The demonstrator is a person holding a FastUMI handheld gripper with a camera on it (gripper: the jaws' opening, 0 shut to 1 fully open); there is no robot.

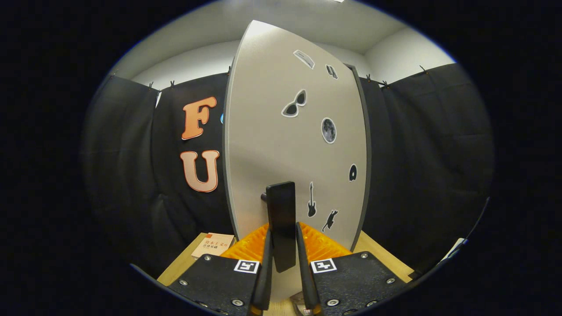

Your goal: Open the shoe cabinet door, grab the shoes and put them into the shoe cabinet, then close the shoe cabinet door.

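Observation:
The shoe cabinet door [281,145] is a tall pale grey panel with several small stickers, standing right in front of me and swung at an angle. Its black bar handle [281,219] sticks out from the door on a short stub and runs upright. My gripper [283,254] is shut on that handle, with one finger pressing on each side of its lower part. The fingertips [266,245] reach close to the door face.
A wooden table [184,263] lies below, with a small booklet [214,245] on it left of my fingers. Black cloth walls surround the door on both sides, and a white wall and ceiling show above.

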